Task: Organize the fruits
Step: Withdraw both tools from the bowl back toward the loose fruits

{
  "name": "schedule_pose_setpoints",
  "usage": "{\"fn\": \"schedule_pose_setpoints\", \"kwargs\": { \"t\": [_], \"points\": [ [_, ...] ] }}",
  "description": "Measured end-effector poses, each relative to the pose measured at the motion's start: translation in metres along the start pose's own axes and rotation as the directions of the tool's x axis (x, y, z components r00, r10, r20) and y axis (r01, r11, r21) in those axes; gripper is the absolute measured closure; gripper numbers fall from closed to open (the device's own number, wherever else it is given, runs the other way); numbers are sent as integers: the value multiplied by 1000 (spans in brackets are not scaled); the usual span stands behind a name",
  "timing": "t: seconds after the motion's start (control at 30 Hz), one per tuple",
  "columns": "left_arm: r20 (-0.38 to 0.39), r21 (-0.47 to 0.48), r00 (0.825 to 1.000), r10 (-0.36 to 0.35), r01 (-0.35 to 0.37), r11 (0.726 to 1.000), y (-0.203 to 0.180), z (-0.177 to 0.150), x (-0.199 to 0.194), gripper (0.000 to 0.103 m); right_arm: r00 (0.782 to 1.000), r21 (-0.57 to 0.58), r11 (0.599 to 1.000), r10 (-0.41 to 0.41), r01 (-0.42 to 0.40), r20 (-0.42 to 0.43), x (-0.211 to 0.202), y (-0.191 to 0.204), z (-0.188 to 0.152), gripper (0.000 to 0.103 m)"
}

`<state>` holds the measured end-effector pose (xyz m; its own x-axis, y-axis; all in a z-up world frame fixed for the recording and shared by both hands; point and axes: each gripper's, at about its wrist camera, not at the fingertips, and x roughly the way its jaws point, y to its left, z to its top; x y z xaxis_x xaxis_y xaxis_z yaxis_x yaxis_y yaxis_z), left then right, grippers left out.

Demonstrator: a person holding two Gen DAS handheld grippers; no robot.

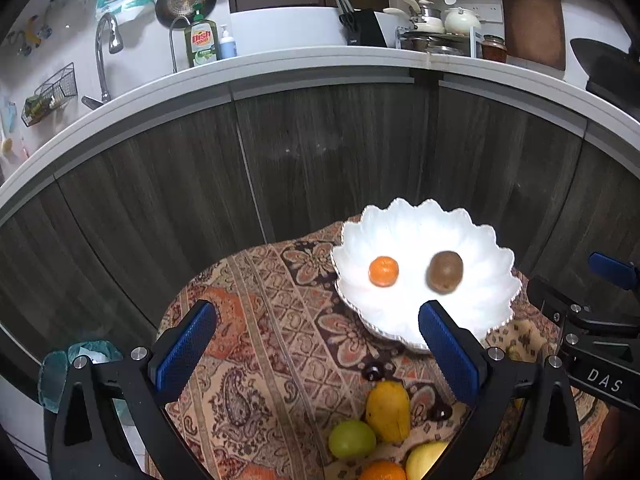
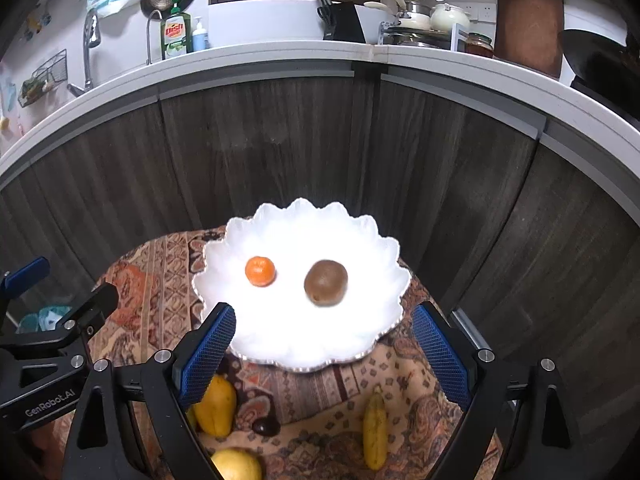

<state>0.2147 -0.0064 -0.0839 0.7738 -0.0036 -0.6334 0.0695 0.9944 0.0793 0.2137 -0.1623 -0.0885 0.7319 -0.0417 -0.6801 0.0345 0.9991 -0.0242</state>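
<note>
A white scalloped bowl (image 1: 480,308) (image 2: 352,328) sits on a small table under a patterned cloth (image 1: 264,320). Inside lie a small orange (image 1: 383,271) (image 2: 260,271) and a brown kiwi (image 1: 446,271) (image 2: 325,282). Loose on the cloth near me are a yellow mango (image 1: 389,410) (image 2: 218,406), a green fruit (image 1: 352,439), another orange (image 1: 382,471), a yellow fruit (image 1: 424,458) (image 2: 236,465), a banana (image 2: 375,426) and dark small fruits (image 1: 374,372) (image 2: 266,426). My left gripper (image 1: 316,360) is open and empty above the cloth. My right gripper (image 2: 324,356) is open over the bowl's near rim, empty.
Dark wood cabinet doors (image 1: 320,148) rise right behind the table under a white counter (image 1: 280,64) with a tap (image 1: 105,52), dish soap (image 1: 201,42), a knife block (image 1: 364,28), pots (image 1: 440,20) and a cutting board (image 1: 532,20). A teal cloth (image 1: 60,372) lies low on the left.
</note>
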Motion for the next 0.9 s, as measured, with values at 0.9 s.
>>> {"fn": "schedule_pose_setpoints", "kwargs": {
  "t": [0.9],
  "points": [
    [-131,168,982,-134,155,974,-9,-115,-4,3,991,74,996,-50,59,-122,-11,7,-108,12]
  ]
}}
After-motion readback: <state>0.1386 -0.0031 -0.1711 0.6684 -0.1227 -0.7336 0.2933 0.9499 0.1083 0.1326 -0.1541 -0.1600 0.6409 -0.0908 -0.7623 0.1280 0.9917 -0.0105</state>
